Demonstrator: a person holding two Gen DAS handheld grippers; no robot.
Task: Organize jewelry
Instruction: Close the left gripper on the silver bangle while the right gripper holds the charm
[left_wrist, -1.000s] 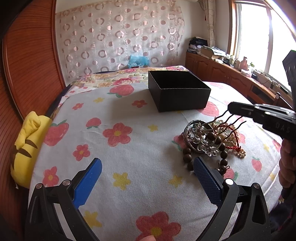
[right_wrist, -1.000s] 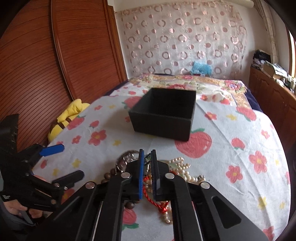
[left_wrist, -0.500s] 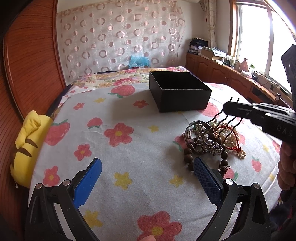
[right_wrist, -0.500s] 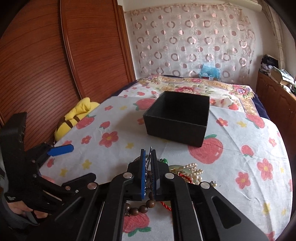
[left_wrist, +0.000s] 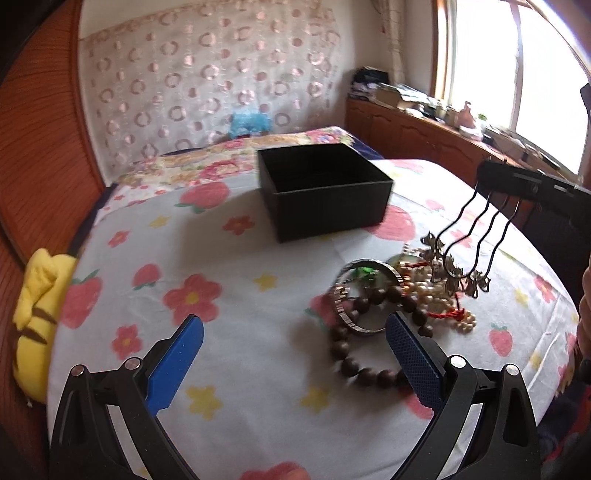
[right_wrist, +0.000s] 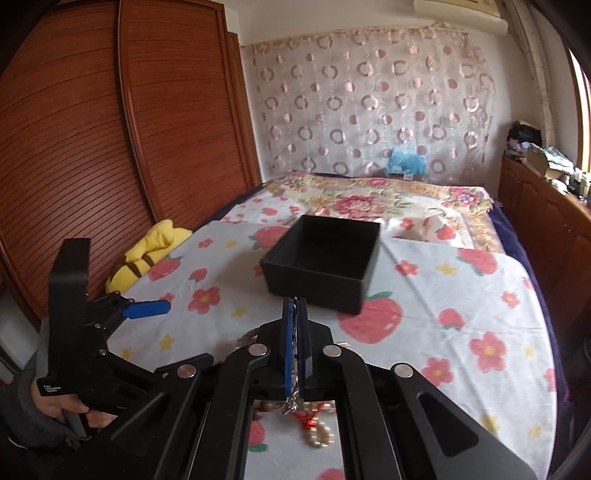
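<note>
An open black box (left_wrist: 325, 192) stands on the flowered bedsheet; it also shows in the right wrist view (right_wrist: 321, 264). My right gripper (right_wrist: 294, 306) is shut on a black hair comb (left_wrist: 476, 236) with silver ornaments and holds it in the air above the jewelry pile. The pile holds a silver bangle (left_wrist: 345, 295), a brown bead bracelet (left_wrist: 354, 339) and a pearl strand (left_wrist: 436, 295). My left gripper (left_wrist: 295, 354) is open and empty, low over the sheet just in front of the pile.
A yellow plush toy (left_wrist: 35, 314) lies at the bed's left edge by the wooden wardrobe (right_wrist: 110, 147). A wooden cabinet (left_wrist: 424, 136) with clutter runs under the window on the right. A blue plush (right_wrist: 404, 160) sits at the headboard.
My right gripper has lifted the hair comb up out of the pile and toward the box. The left gripper has hardly moved.
</note>
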